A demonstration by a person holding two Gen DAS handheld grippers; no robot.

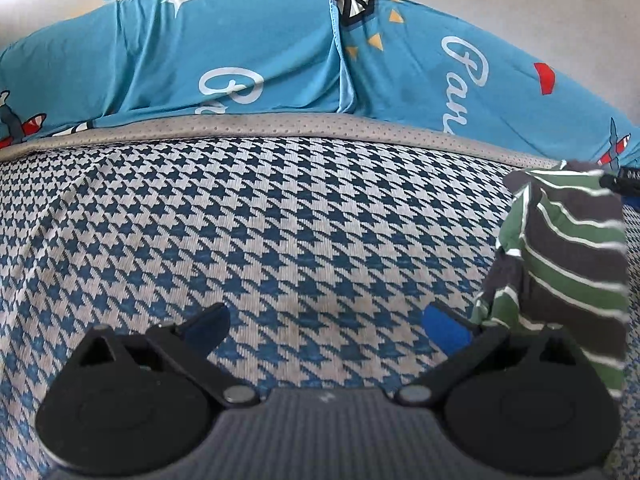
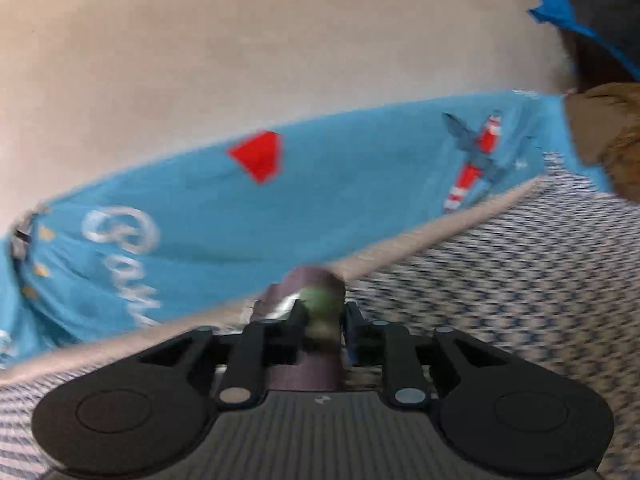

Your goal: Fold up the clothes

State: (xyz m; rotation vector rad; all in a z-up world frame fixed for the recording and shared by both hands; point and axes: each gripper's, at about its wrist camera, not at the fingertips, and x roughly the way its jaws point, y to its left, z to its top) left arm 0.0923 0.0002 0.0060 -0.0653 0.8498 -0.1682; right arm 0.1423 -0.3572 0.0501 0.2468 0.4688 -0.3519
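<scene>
In the left wrist view, the left hand-held gripper [image 1: 326, 324] hangs over a blue-and-white houndstooth mat [image 1: 280, 220], its two fingers spread wide with nothing between them. A striped garment [image 1: 568, 256] in green, grey and white hangs bunched at the right edge, just beside the right finger [image 1: 446, 326], and it is pulled up toward a dark gripper tip [image 1: 624, 184] at its top corner. Beyond the mat's grey border lies a bright blue sheet [image 1: 260, 52] printed with white script, stars and small planes, and past that a pale wall [image 1: 520, 8].

The right wrist view is blurred. The right hand-held gripper [image 2: 322, 320] has its fingers drawn close, clamped on a fold of the striped garment [image 2: 316, 360], which fills the narrow gap. Behind it run the blue sheet [image 2: 320, 200] and the houndstooth mat [image 2: 520, 280], with a brown object [image 2: 608, 136] at the far right.
</scene>
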